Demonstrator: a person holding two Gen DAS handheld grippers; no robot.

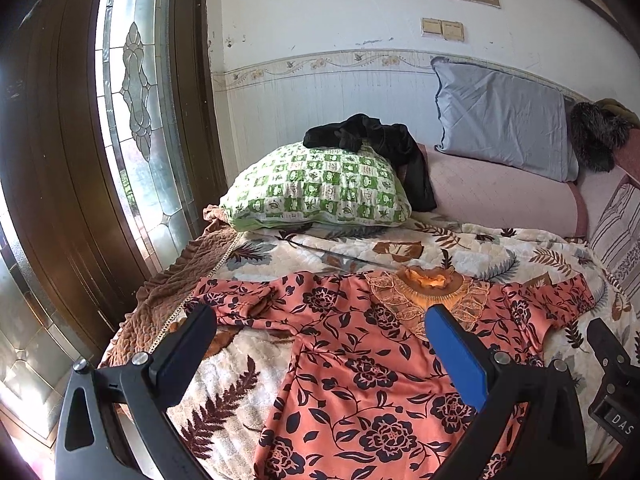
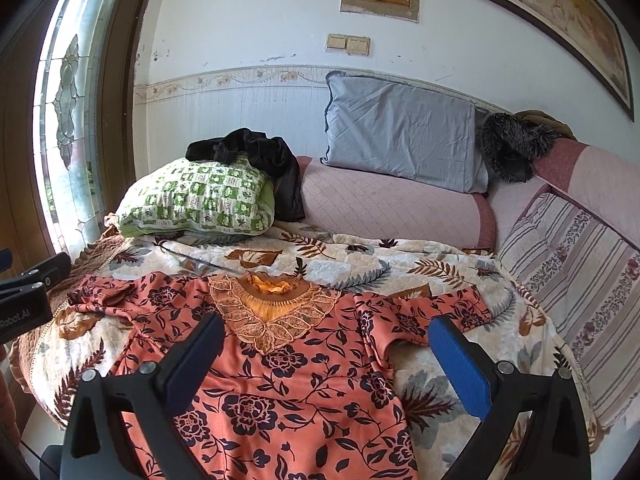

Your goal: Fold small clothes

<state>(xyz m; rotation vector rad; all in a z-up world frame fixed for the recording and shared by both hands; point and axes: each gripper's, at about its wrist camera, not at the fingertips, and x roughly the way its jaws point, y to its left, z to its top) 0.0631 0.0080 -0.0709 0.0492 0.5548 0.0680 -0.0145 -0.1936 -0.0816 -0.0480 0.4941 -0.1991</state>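
An orange floral dress (image 1: 360, 360) with a lace collar (image 1: 432, 284) lies spread flat on the leaf-patterned bedspread (image 1: 360, 248), collar toward the far side, both sleeves out. It also shows in the right wrist view (image 2: 280, 380). My left gripper (image 1: 320, 344) is open and empty, hovering above the dress's left half. My right gripper (image 2: 326, 352) is open and empty, above the dress's right shoulder and sleeve (image 2: 440, 308). The right gripper's body shows at the right edge of the left wrist view (image 1: 612, 380).
A green checked pillow (image 1: 316, 188) with a black garment (image 1: 372, 140) on it lies at the back left. A grey pillow (image 1: 504, 120) leans on the wall above a pink bolster (image 1: 500, 196). A striped cushion (image 2: 576, 292) is on the right. A glass door (image 1: 136, 100) stands left.
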